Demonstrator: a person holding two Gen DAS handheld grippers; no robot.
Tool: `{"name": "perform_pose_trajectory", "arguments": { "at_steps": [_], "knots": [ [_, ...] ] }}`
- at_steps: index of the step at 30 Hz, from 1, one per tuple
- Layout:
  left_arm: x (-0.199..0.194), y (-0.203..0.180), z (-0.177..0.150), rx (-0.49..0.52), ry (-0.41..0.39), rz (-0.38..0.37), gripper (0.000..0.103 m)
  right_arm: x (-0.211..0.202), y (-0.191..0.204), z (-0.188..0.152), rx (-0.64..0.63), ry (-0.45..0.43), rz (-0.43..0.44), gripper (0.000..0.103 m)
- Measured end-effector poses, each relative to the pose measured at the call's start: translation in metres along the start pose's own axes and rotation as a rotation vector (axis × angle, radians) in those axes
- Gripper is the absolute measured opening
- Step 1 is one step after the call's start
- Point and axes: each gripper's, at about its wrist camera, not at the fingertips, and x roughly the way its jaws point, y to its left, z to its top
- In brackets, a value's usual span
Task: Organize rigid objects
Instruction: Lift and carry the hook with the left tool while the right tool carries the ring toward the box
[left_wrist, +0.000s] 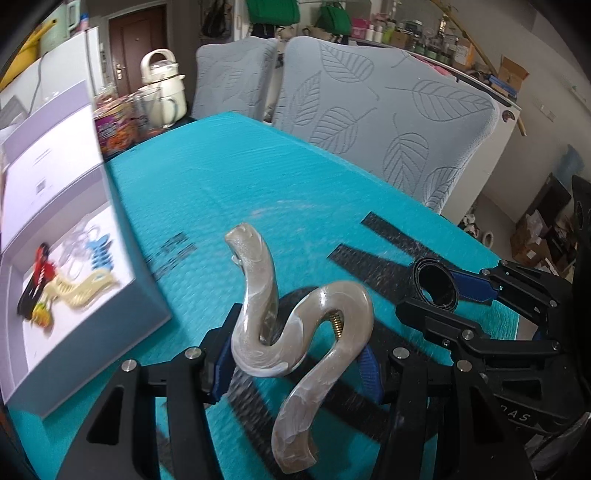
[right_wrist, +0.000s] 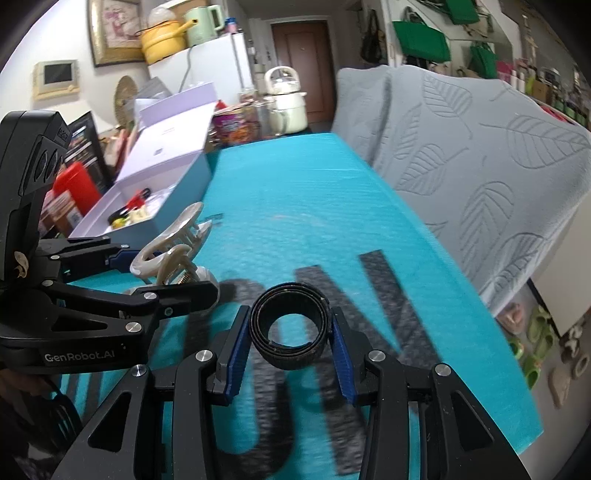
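Above the teal table, the left gripper pinches a wavy beige hair claw while the right gripper, just beside it, clamps a coiled black strap, both near the open white box of small items.

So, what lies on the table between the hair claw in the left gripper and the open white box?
Nothing: in the left wrist view only bare teal mat lies between the hair claw and the white box.
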Motion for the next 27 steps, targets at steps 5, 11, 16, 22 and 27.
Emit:
{"name": "perform_pose_trajectory", "arguments": {
  "at_steps": [5, 11, 16, 22, 27],
  "knots": [
    [-0.017, 0.012, -0.016, -0.036, -0.017, 0.029, 0.055, 0.000, 0.022, -0.002, -0.036, -0.002, 0.036, 0.040],
    [-0.039, 0.025, -0.036, -0.079, -0.039, 0.061, 0.055, -0.002, 0.049, -0.005, -0.083, -0.003, 0.078, 0.040],
    [-0.052, 0.036, -0.049, -0.109, -0.050, 0.083, 0.055, -0.005, 0.071, -0.009, -0.121, -0.005, 0.108, 0.040],
    [-0.068, 0.051, -0.067, -0.141, -0.066, 0.110, 0.055, -0.005, 0.096, -0.015, -0.157, -0.003, 0.142, 0.040],
    [-0.079, 0.065, -0.080, -0.182, -0.080, 0.118, 0.055, -0.002, 0.118, -0.016, -0.174, 0.008, 0.166, 0.040]
  ]
}}
